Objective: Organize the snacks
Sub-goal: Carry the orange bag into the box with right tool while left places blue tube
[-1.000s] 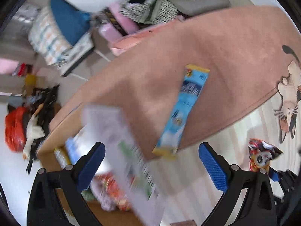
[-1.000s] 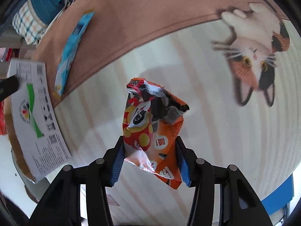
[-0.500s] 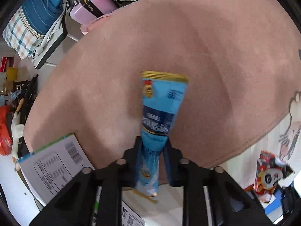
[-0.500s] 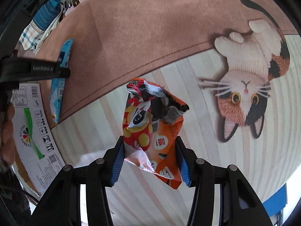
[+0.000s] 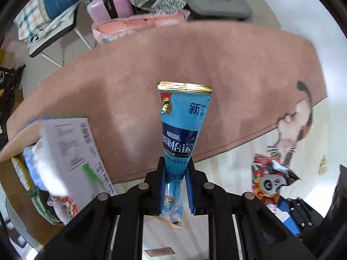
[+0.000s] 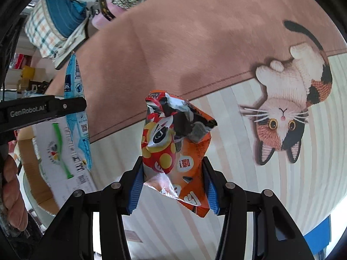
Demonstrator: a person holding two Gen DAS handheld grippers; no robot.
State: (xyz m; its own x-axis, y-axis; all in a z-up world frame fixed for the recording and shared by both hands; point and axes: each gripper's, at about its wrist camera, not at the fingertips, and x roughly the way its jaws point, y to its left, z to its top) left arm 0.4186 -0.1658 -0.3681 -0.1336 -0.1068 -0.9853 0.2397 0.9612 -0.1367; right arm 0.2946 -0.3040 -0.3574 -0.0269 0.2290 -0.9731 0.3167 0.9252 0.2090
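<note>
left claw (image 5: 175,186) grips blue Nestle sachet (image 5: 181,134) | right claw (image 6: 173,182) grips orange snack bag (image 6: 176,149)

The blue stick sachet (image 5: 181,134) carries the brand "Nestle" in white above large Chinese characters "雀巢怡运", with "新" near its gold top edge and "10" low down between the fingers of the left claw (image 5: 175,191). In the right wrist view, the black side of the left claw reads "GenRobot.AI". The cardboard box (image 5: 71,145) flap bears a barcode and fine print too blurred to read, and the orange snack bag (image 6: 175,151) shows Chinese characters I cannot make out.
</note>
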